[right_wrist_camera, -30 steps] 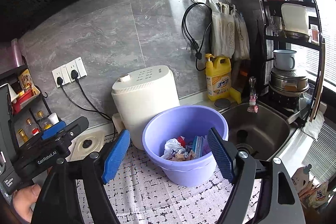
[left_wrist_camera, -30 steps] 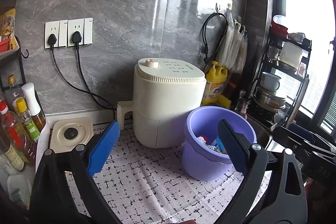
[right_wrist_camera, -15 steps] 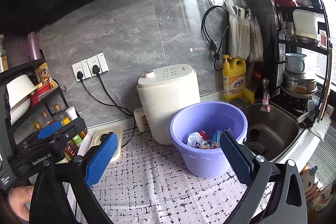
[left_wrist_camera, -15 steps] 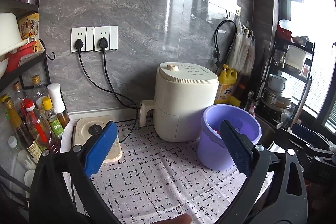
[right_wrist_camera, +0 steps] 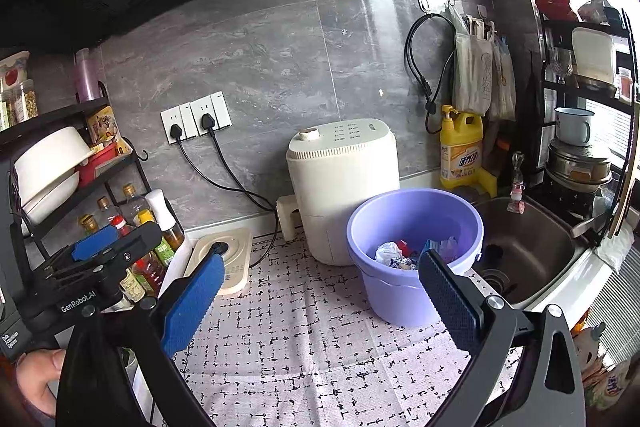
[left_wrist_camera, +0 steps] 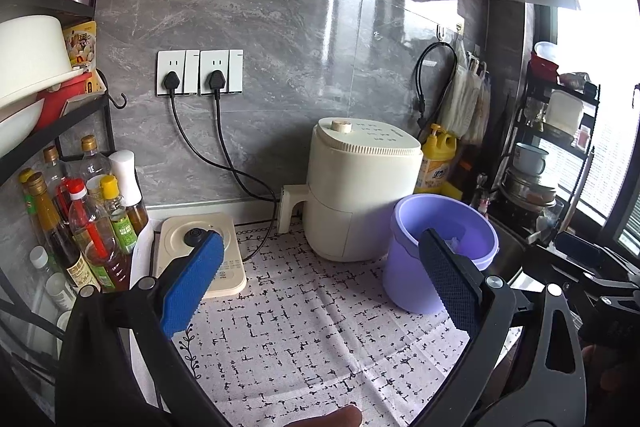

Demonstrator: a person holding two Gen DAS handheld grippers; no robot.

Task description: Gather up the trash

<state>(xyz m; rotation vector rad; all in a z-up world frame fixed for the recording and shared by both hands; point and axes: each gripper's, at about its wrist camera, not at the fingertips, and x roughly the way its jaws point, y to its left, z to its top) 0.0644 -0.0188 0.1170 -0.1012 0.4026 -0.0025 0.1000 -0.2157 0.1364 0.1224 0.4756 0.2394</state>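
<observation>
A purple bucket (right_wrist_camera: 400,291) stands on the patterned mat (right_wrist_camera: 320,339) in front of the cream air fryer (right_wrist_camera: 344,183). Several bits of wrapper trash (right_wrist_camera: 396,257) lie inside it. The bucket also shows in the left wrist view (left_wrist_camera: 412,279), right of centre. My left gripper (left_wrist_camera: 320,283) is open and empty, held back above the mat. My right gripper (right_wrist_camera: 320,295) is open and empty, also back from the bucket. The left gripper shows at the left edge of the right wrist view (right_wrist_camera: 100,267).
A rack of sauce bottles (left_wrist_camera: 80,211) stands at the left beside a flat cream appliance (left_wrist_camera: 200,251). Two cords run from wall sockets (left_wrist_camera: 200,73). A sink (right_wrist_camera: 524,251) lies right of the bucket, with a yellow detergent bottle (right_wrist_camera: 460,151) and a dish rack (right_wrist_camera: 580,147) behind.
Both grippers have pulled back and away from the bucket, so more of the counter and left rack shows. Both stay open and empty.
</observation>
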